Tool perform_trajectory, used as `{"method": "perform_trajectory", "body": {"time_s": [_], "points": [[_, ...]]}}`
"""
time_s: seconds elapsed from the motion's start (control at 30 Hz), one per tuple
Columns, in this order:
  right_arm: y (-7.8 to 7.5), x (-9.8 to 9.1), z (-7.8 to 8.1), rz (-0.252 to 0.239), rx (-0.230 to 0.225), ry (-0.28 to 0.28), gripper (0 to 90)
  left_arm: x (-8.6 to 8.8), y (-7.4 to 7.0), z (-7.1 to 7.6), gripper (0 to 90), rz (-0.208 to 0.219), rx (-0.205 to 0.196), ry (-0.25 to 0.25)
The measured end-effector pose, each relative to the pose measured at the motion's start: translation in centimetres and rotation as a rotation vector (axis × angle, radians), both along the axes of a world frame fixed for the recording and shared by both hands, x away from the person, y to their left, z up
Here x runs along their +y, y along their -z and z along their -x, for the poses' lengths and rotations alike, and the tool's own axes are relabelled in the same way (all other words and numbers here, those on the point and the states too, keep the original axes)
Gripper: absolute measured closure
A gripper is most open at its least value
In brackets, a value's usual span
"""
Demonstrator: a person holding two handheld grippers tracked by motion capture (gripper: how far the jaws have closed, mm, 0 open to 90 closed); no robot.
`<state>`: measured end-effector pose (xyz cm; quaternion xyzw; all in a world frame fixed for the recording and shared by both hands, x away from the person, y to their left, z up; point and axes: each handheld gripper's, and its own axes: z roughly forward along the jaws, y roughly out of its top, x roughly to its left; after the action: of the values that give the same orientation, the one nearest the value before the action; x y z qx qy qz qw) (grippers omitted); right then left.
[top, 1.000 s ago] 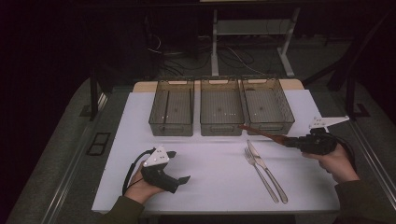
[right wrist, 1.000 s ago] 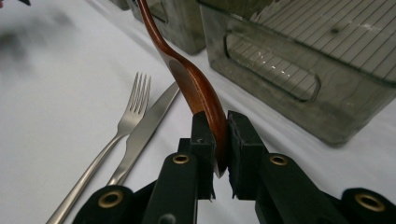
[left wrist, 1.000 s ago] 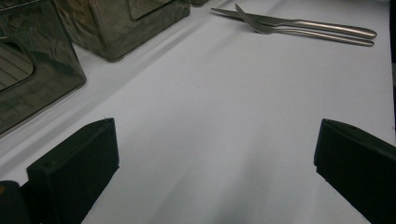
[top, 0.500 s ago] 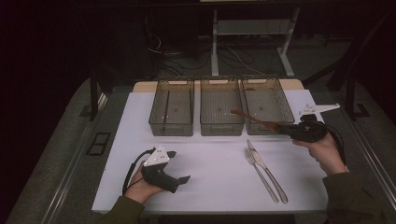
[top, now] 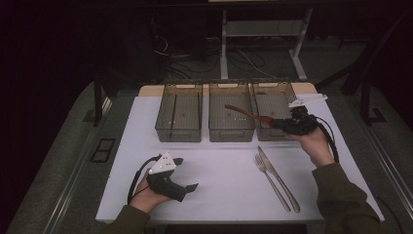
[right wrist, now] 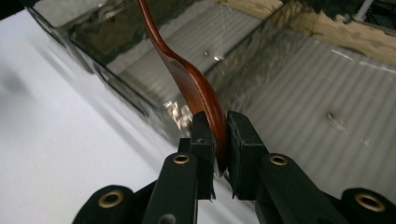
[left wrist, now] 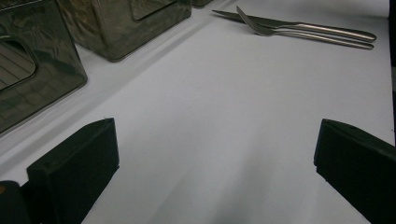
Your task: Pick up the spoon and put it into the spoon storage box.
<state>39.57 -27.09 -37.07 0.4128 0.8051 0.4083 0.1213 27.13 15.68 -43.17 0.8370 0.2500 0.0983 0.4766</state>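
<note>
Right gripper [top: 281,124] clamped on broad end of reddish-brown wooden spoon [top: 246,114], held above right-hand clear plastic bin [top: 273,100]; in right gripper view, pads [right wrist: 203,135] pinch spoon bowl [right wrist: 194,86] edge-on. Slim handle projects ahead of jaws, over middle clear bin [top: 230,113]. Steel fork [top: 272,179] and knife [top: 277,171] lie on white mat [top: 224,168] below that hand. Left gripper [top: 187,186] rests on mat, jaws wide apart, nothing between them; third bin [top: 179,114] ahead.

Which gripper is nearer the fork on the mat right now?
Right. The right gripper, shut on the wooden spoon, hangs just beyond the fork by the right bin. The left gripper, jaws open, rests well off to the fork's left.
</note>
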Motion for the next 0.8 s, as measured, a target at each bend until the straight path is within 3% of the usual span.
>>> {"method": "perform_trajectory", "body": {"time_s": [0.53,0.8], "points": [[0.0,5.5,-3.9,0.015,0.026,-0.017,80.6,0.1,0.0,0.0,0.0,0.000,0.000,0.005],[0.7,7.8,-5.1,0.035,0.052,-0.026,80.6,0.1,0.0,0.1,0.0,0.007,0.002,0.003]]}}
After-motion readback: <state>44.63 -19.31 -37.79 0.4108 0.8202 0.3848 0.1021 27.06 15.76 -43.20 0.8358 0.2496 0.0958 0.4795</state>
